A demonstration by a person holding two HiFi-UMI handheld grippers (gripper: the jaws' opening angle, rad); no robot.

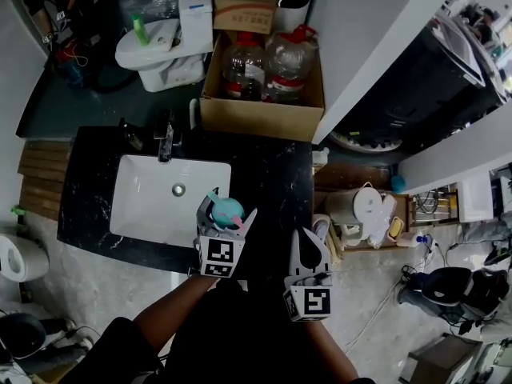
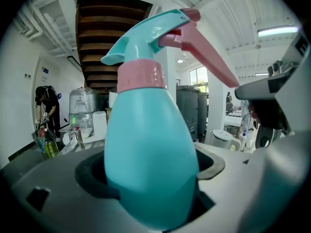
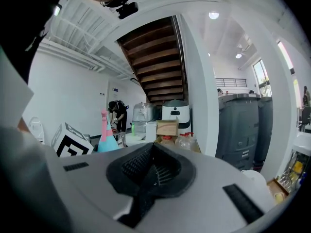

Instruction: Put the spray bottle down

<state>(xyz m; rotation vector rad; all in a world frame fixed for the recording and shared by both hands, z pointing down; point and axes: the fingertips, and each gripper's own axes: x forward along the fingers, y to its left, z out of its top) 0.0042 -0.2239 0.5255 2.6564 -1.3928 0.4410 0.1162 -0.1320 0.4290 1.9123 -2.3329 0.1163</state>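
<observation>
Right tool [image 1: 309,245] pressed together, empty. Left tool [image 1: 226,219] pinched the smooth teal, pear-shaped spray bottle [image 2: 150,144], pink collar and trigger, upright over the black speckled worktop [image 1: 268,174], beside the white rectangular basin [image 1: 140,194].

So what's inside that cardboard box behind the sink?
Two big clear jugs with red tops stand side by side in the cardboard box. The box wall hides their bottoms and anything lying beneath them.

spray bottle [image 2: 148,149] base out of sight between the jaws
</observation>
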